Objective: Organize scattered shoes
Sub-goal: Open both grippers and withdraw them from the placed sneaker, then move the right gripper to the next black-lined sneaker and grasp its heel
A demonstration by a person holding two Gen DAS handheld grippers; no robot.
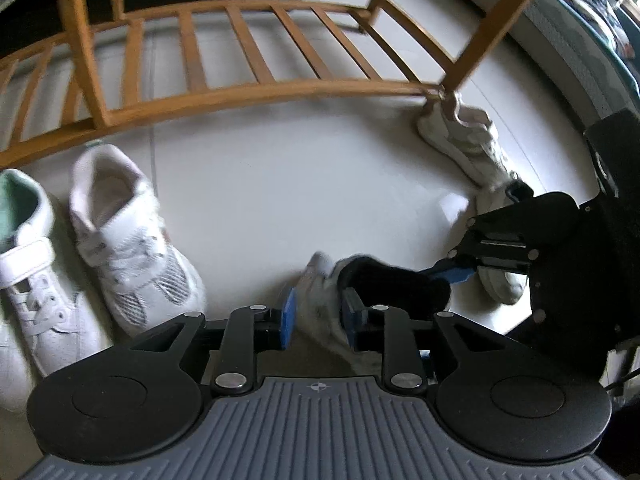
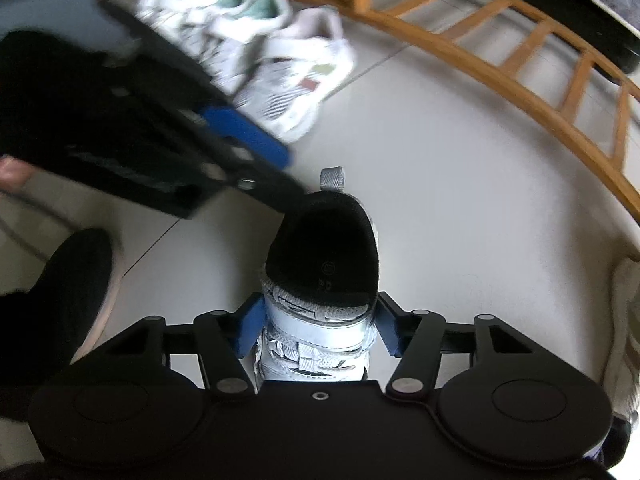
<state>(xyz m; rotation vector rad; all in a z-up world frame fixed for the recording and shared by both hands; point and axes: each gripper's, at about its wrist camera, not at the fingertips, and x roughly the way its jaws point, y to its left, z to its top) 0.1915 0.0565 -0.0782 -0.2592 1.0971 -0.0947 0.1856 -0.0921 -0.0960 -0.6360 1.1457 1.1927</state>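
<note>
Both grippers on one black-lined white shoe (image 2: 320,280) on the floor (image 1: 280,184). Left gripper (image 1: 320,316) pinches its collar wall; right gripper (image 2: 318,326) straddles its straps, contact unclear.

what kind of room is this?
Probably a home, perhaps a bedroom or an entry corner: white sneakers scattered on a pale tiled floor, a low wooden slatted rack beside them, and what looks like bedding at one edge.

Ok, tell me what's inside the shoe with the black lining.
Inside the black-lined shoe, only dark lining and a printed insole mark show. The toe end is hidden under the strapped tongue; the left gripper pinches its collar, the right gripper straddles it.
</note>
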